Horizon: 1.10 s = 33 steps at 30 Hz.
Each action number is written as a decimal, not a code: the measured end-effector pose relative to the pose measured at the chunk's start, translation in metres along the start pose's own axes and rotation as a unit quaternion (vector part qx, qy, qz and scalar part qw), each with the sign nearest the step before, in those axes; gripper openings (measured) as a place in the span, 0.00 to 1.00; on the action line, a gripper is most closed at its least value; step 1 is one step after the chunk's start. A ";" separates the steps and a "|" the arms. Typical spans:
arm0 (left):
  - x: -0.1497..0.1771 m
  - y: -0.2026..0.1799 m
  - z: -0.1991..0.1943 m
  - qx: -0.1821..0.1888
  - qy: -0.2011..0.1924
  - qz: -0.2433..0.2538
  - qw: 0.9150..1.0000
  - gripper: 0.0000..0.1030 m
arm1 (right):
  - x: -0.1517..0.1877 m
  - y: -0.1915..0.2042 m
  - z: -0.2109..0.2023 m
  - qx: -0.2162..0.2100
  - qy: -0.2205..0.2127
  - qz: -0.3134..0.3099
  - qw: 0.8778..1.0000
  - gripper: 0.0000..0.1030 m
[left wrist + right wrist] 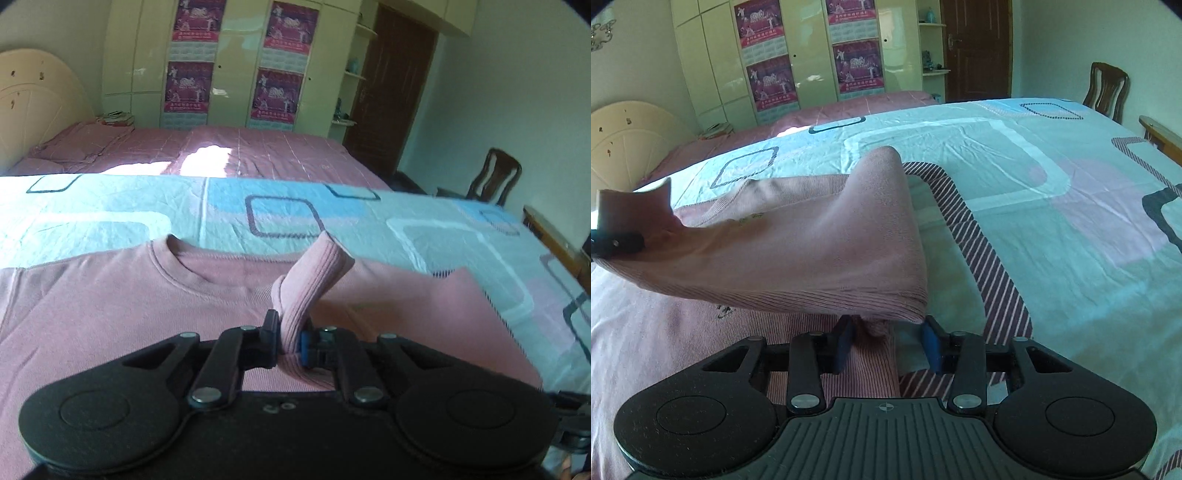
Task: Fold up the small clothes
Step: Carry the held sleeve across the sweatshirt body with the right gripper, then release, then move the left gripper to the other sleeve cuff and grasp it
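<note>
Presently, item one: pink sweater (110, 314) spread on the bed (110, 218), sleeve cuff pinched by left hand-held gripper (290, 332), right hand-held gripper (886, 347) spread astride cloth; folding barely begun.

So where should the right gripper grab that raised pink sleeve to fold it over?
Grip the pink sleeve at its low fold edge, just ahead of the right gripper, coming from the near side; that edge hangs bunched between the jaws, off the bedsheet.

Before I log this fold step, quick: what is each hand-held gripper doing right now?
Left hand-held gripper: shut on the pink sweater's ribbed cuff.
Right hand-held gripper: open, pink fabric between its pads, not pinched.
</note>
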State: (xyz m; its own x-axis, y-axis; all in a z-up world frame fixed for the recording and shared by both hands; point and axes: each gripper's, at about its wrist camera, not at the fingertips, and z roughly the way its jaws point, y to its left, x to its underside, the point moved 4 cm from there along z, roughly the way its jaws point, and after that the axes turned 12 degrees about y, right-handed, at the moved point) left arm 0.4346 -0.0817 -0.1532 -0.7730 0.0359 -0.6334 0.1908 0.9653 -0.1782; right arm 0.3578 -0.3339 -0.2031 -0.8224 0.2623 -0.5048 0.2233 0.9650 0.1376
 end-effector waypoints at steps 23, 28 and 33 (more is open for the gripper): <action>0.046 0.107 -0.027 -0.109 -0.003 -0.109 0.988 0.65 | 0.012 -0.013 -0.045 -0.026 -0.004 -0.005 1.000 0.13; 0.024 0.085 -0.025 -0.087 -0.017 -0.069 0.994 0.65 | -0.026 -0.011 -0.028 -0.042 -0.012 0.007 0.999 0.44; 0.018 0.058 0.005 -0.065 0.004 -0.028 0.997 0.65 | -0.067 -0.006 0.016 -0.041 0.006 0.013 0.999 0.43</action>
State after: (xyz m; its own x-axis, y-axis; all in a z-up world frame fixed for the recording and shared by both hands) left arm 0.4350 -0.0264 -0.1788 -0.7853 -0.0173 -0.6189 0.0676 0.9912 -0.1135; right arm 0.4202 -0.3572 -0.1840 -0.8227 0.2873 -0.4905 0.2015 0.9542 0.2210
